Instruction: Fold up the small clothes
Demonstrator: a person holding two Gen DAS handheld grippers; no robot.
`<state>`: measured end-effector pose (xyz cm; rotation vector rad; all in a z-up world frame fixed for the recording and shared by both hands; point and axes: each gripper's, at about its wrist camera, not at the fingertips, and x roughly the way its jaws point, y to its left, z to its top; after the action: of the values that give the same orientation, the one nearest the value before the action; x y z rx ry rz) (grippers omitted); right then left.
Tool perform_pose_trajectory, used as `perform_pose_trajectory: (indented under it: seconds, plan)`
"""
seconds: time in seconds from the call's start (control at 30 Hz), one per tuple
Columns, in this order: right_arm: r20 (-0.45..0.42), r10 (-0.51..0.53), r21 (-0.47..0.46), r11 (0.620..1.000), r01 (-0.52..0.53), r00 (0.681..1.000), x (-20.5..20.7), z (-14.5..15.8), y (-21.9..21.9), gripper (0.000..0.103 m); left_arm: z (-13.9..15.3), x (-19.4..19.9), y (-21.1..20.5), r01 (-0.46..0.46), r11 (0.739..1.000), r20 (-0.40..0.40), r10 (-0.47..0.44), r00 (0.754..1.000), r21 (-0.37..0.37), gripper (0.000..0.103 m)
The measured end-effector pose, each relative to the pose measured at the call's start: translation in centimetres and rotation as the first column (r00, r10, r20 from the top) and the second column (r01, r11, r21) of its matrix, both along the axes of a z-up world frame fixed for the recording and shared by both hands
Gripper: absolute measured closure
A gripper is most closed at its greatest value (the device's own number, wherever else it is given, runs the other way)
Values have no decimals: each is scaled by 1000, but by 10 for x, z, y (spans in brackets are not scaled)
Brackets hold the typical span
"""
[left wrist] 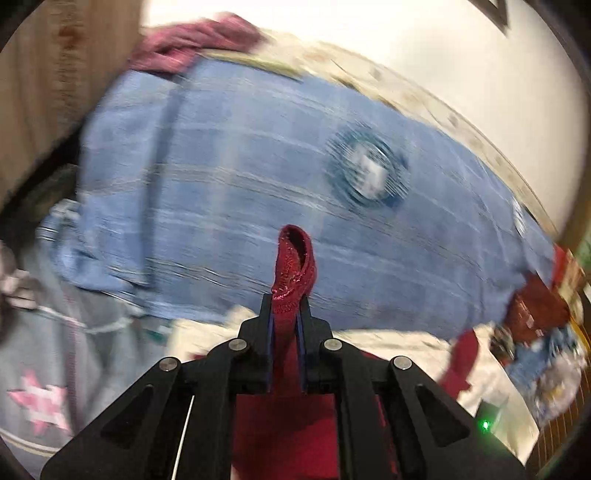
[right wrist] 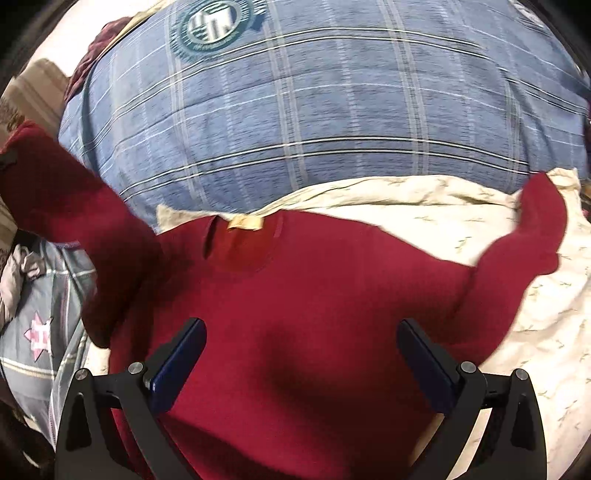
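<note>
While left tool (left wrist: 285, 299) pinches cuff, red sweater (right wrist: 295, 295) spread flat, sleeves splayed.

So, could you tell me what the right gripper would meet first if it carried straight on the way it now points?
Most likely the red sweater: the open right gripper points at its chest, below the neckline. The blue plaid pillow lies further on. Depth is hard to judge here.

The left wrist view looks forward along its hand-held gripper (left wrist: 287, 306), tilted, toward a blue checked blanket (left wrist: 229, 177) a little way off. The right wrist view looks down from close above a red sweater (right wrist: 295, 295). Both views share the blanket and its round badge (right wrist: 214, 26) near the top.
</note>
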<state>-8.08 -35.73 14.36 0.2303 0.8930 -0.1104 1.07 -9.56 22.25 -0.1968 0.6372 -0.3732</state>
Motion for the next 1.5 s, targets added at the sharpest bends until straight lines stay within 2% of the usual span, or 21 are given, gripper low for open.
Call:
perform_pose_trajectory:
  seconds: [0.17, 0.27, 0.3, 0.37, 0.4, 0.47, 0.5, 0.53, 0.6, 0.7, 0.9, 0.93, 1.0, 1.03, 1.07, 1.2, 1.3, 1.37, 1.4, 1.47, 1.5]
  plan:
    - [-1, -59, -7, 998, 59, 998, -6, 4, -30, 0, -54, 0, -77, 127, 992, -104, -127, 986, -7, 95]
    - [-4, -92, -3, 996, 92, 996, -10, 5, -47, 0, -93, 0, -115, 199, 980, -148, -192, 970, 30, 94]
    - [-3, -98, -2, 995, 98, 995, -11, 5, -51, 0, -103, -1, -123, 215, 976, -159, -206, 965, 41, 89]
    - [-2, -109, 1, 994, 109, 994, -12, 6, -57, 0, -118, 0, -136, 256, 965, -214, -239, 947, 56, 69]
    - [0, -113, 5, 994, 113, 994, -13, 7, -60, 0, -123, 0, -139, 278, 959, -248, -256, 934, 57, 53]
    - [6, -115, 12, 993, 115, 993, -15, 9, -63, 0, -119, -10, -130, 299, 952, -238, -277, 931, 64, 48]
    - [9, -114, 15, 993, 114, 993, -15, 10, -63, 0, -113, -16, -122, 295, 952, -223, -270, 937, 88, 43]
    - [13, -109, 21, 994, 109, 994, -14, 11, -64, 0, -106, -23, -109, 275, 954, -199, -249, 948, 116, 29]
    - [18, -92, 30, 995, 91, 996, -12, 10, -65, 0, -95, -34, -82, 193, 969, -143, -171, 975, 155, 18]
    - [13, -92, 15, 996, 92, 996, -3, 5, -69, 0, -99, -43, -37, 66, 977, -136, -39, 990, 202, 18]
    - [-35, -78, 2, 997, 78, 996, 37, -14, -70, 1, -150, -30, 11, -71, 969, -242, 130, 962, 235, 18]
    - [-42, -64, -28, 998, 63, 997, 45, -18, -67, 5, -156, -28, 16, -89, 967, -248, 149, 957, 237, 18]
    - [-108, -26, -76, 997, 17, 994, 65, -33, -60, 49, -164, -21, 25, -116, 966, -277, 179, 944, 230, 18]
    - [-145, 9, -59, 998, -18, 989, 73, -40, -58, 95, -165, -20, 28, -120, 965, -284, 185, 941, 231, 18]
    - [-158, 27, -37, 999, -33, 987, 75, -43, -57, 97, -164, -21, 33, -130, 961, -279, 197, 940, 242, 18]
    - [-40, -27, -81, 996, 23, 999, 60, -22, -65, 97, -168, -17, 40, -165, 940, -255, 245, 935, 298, 18]
    - [-117, -40, -56, 998, 33, 992, 65, -40, -72, 97, -177, -11, 47, -174, 949, -307, 253, 917, 261, 18]
    - [-115, -26, -36, 999, 22, 993, 55, -36, -68, 86, -170, -20, 51, -173, 958, -305, 239, 922, 229, 18]
    - [-83, -22, -36, 999, 19, 996, 45, -27, -64, 80, -166, -24, 53, -175, 958, -295, 239, 925, 228, 18]
    - [-35, -11, -28, 1000, 10, 999, 23, -9, -58, 30, -160, -31, 57, -166, 960, -290, 228, 929, 223, 18]
    - [-9, -2, -24, 1000, 1, 1000, 9, 1, -53, 24, -160, -32, 58, -154, 966, -300, 213, 930, 209, 18]
